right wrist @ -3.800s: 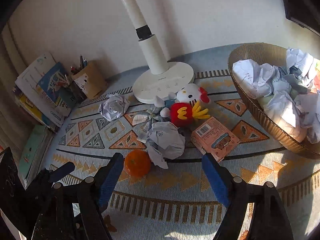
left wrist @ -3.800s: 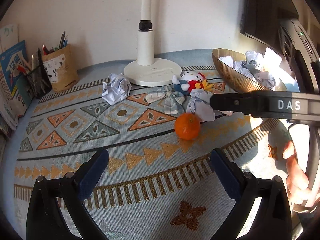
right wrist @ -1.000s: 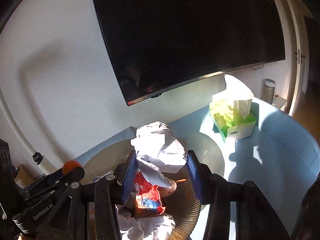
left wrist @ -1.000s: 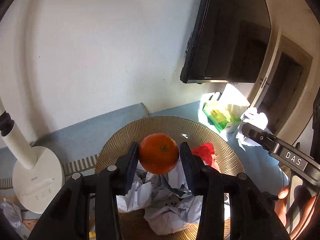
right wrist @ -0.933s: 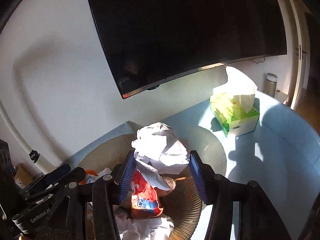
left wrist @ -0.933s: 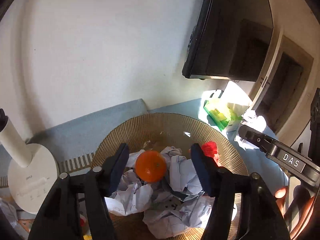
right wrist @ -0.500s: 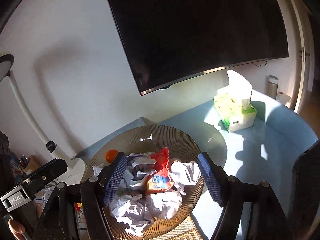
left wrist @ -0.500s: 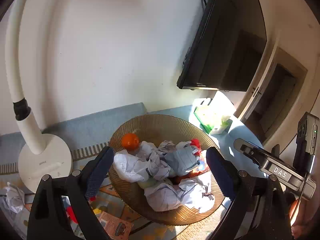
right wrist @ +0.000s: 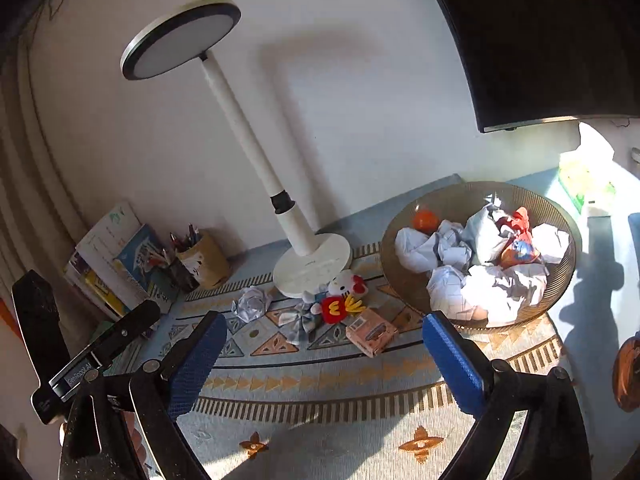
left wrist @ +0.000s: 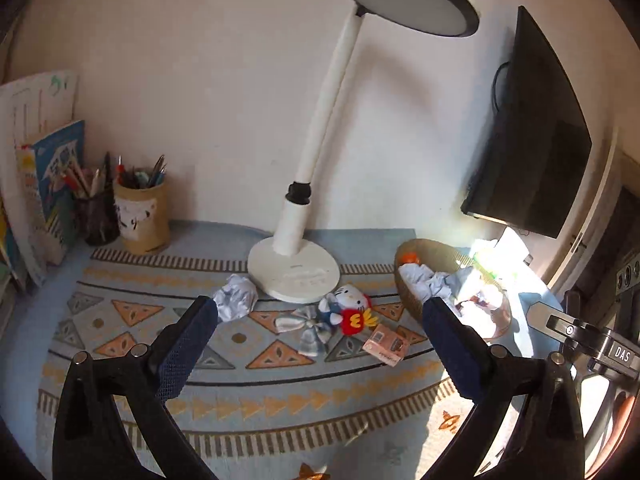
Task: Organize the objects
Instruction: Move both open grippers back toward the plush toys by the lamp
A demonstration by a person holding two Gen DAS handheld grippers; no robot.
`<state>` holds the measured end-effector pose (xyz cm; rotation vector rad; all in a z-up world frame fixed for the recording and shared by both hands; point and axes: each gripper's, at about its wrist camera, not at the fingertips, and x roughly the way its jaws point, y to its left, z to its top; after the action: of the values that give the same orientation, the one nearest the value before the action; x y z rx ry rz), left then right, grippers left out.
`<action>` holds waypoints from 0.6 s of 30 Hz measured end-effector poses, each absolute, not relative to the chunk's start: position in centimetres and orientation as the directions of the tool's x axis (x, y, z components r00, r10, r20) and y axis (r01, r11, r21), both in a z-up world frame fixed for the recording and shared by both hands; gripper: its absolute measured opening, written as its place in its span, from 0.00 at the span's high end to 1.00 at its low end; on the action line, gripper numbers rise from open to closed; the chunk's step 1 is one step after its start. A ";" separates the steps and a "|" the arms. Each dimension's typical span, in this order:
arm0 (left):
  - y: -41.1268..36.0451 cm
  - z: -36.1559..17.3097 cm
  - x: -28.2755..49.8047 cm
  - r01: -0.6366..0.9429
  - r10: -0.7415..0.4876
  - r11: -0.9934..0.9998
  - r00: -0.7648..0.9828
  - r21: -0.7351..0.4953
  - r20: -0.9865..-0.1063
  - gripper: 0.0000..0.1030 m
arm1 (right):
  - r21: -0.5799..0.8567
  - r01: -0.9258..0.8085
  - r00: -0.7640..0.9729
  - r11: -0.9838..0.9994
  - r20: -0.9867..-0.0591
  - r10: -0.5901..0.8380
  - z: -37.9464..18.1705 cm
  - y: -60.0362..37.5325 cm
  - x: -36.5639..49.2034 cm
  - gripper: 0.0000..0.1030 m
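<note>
A brown ribbed basket (right wrist: 400,280) at the right holds several crumpled papers (right wrist: 452,280), an orange (right wrist: 425,220) and a red packet (right wrist: 520,248); the basket also shows in the left wrist view (left wrist: 432,248). On the patterned mat lie a crumpled paper ball (left wrist: 237,298), a Hello Kitty plush (left wrist: 349,309), a grey bow (left wrist: 310,326) and a small pink box (left wrist: 386,345). My left gripper (left wrist: 320,350) is open and empty, high above the mat. My right gripper (right wrist: 326,364) is open and empty too.
A white desk lamp (left wrist: 294,268) stands behind the plush. A pen cup (left wrist: 142,216) and books (left wrist: 44,184) are at the back left. A dark monitor (left wrist: 528,140) hangs at the right. A green tissue box (right wrist: 584,184) sits beyond the basket.
Both grippers opened, dropping the orange and a crumpled paper into the basket. Both have since pulled back and up, away from the basket, so the whole mat shows.
</note>
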<state>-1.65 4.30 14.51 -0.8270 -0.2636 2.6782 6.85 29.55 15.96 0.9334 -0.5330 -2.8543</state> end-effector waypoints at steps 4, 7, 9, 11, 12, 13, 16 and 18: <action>0.9 7.4 -2.4 -0.134 0.285 -0.949 -0.755 -0.286 -0.591 0.01 | 0.263 -0.012 -0.749 -0.965 -0.641 -0.165 8.8 26.0 5.5 0.04; 0.2 4.5 -2.5 -0.112 0.252 -0.959 -0.750 -0.259 -0.611 0.01 | 0.155 -0.024 -0.729 -0.988 -0.679 -0.089 5.0 24.7 4.4 0.04; 0.4 3.7 -2.6 -0.114 0.238 -0.965 -0.754 -0.234 -0.612 0.01 | 0.123 -0.035 -0.724 -0.992 -0.688 -0.060 3.9 24.4 3.9 0.04; 1.0 3.1 -2.9 -0.103 0.212 -0.974 -0.738 -0.203 -0.641 0.01 | 0.102 -0.037 -0.729 -0.994 -0.683 -0.043 4.0 24.4 3.7 0.04; 1.3 3.1 -2.8 -0.105 0.206 -0.976 -0.734 -0.192 -0.647 0.01 | 0.099 -0.040 -0.736 -0.994 -0.676 -0.038 4.0 24.5 3.9 0.04; 1.4 3.1 -2.7 -0.106 0.200 -0.978 -0.738 -0.182 -0.644 0.01 | 0.091 -0.049 -0.734 -0.995 -0.679 -0.026 4.0 24.5 4.0 0.04; 1.9 3.1 -2.4 -0.104 0.176 -0.983 -0.741 -0.149 -0.648 0.01 | 0.062 -0.060 -0.712 -0.996 -0.702 -0.001 3.6 24.2 3.7 0.04; 2.0 3.0 -2.4 -0.106 0.175 -0.984 -0.737 -0.144 -0.653 0.01 | 0.039 -0.051 -0.692 -0.998 -0.722 0.007 3.3 23.8 3.3 0.04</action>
<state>-2.39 1.97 3.02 -1.0640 -0.1452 2.7908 3.35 23.80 3.35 1.2442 -0.0888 -2.9180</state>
